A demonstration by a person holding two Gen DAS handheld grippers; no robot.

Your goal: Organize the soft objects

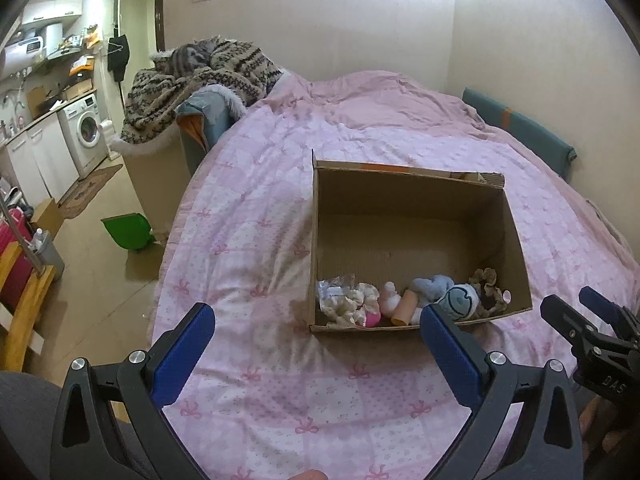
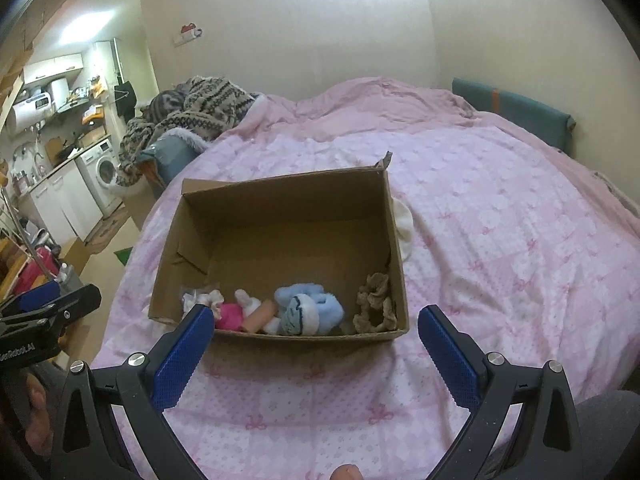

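An open cardboard box sits on the pink bedspread. Along its near wall lie several soft things: a blue plush toy, a pink and white plush, a brown scrunchy fabric piece and a cream bundle. A white soft item lies on the bed just right of the box. My left gripper is open and empty, near the box's front. My right gripper is open and empty, also in front of the box; it shows in the left wrist view.
The pink bedspread covers the whole bed. A patterned blanket pile lies at the far left corner. A teal headboard is at the far right. The floor, a green dustpan and the kitchen are to the left.
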